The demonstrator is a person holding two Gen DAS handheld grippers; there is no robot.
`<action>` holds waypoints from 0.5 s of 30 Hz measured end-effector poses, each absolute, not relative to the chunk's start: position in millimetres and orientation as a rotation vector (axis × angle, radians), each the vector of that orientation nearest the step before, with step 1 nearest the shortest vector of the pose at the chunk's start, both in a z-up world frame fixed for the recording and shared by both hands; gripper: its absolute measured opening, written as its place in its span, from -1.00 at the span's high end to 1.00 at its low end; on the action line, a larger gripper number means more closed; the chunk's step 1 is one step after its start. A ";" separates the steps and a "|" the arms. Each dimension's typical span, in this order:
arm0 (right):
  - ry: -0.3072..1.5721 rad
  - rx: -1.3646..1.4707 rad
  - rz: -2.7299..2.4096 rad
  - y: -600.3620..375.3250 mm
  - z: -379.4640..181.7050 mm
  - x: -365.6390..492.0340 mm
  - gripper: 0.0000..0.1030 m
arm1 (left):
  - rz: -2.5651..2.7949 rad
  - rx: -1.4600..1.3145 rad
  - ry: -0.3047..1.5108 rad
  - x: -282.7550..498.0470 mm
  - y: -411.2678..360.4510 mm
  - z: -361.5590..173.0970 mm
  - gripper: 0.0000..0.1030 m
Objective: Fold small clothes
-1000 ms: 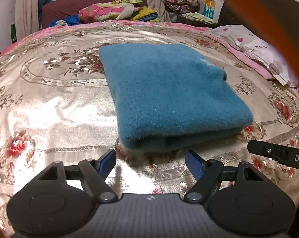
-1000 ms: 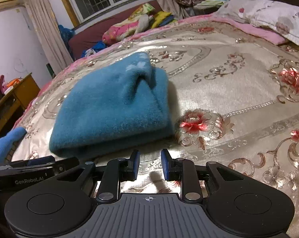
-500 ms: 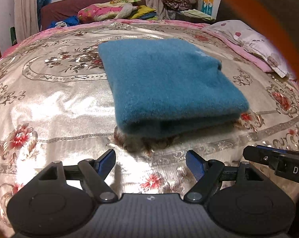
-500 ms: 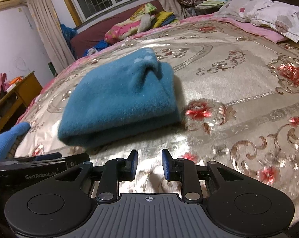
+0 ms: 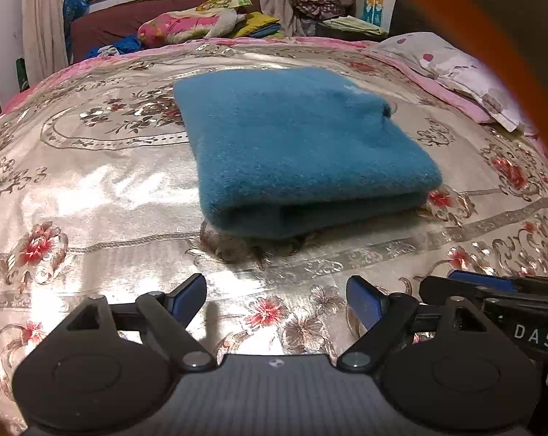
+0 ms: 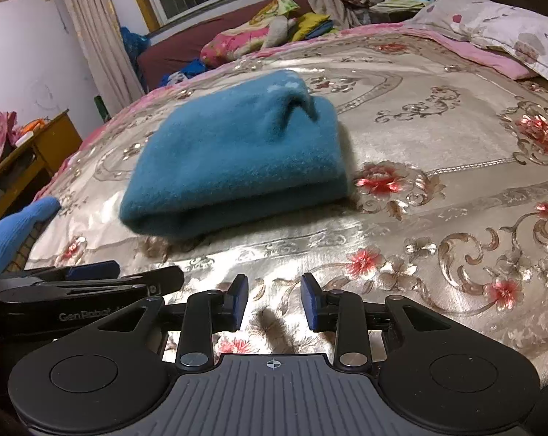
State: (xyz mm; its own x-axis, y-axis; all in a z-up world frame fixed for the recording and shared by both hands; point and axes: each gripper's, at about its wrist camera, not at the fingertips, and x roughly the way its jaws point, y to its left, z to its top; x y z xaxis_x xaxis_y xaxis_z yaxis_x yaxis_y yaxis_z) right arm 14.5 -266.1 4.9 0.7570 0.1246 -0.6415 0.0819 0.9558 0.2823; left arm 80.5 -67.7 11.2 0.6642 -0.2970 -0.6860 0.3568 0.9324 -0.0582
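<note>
A teal fleece garment (image 5: 303, 145) lies folded into a thick rectangle on the shiny floral bedspread (image 5: 92, 196); the right wrist view shows the same garment (image 6: 237, 160) left of centre. My left gripper (image 5: 276, 296) hangs short of its near folded edge, jaws wide and still opening, nothing between them. My right gripper (image 6: 274, 303) hovers over bare bedspread near the garment's right corner, jaws opening with a small empty gap. Each gripper shows at the edge of the other's view.
A spotted pillow (image 5: 463, 72) lies at the bed's right side. Piled bedding (image 5: 201, 25) sits on a dark sofa beyond the bed. A wooden cabinet (image 6: 23, 160) stands left of the bed. A blue-gloved hand (image 6: 12, 232) shows at the left edge.
Both grippers have drawn back from the folded garment, which now lies farther off. The left jaws have spread wider and the right jaws have parted a little.
</note>
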 end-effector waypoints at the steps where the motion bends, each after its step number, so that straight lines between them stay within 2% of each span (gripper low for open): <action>1: 0.716 0.305 0.025 -265.7 4.8 14.2 0.38 | -0.369 0.084 0.757 79.0 -67.4 11.4 -0.78; 15: 0.720 0.313 0.024 -262.5 3.4 10.7 0.37 | -0.360 0.096 0.743 69.9 -69.0 13.0 -0.82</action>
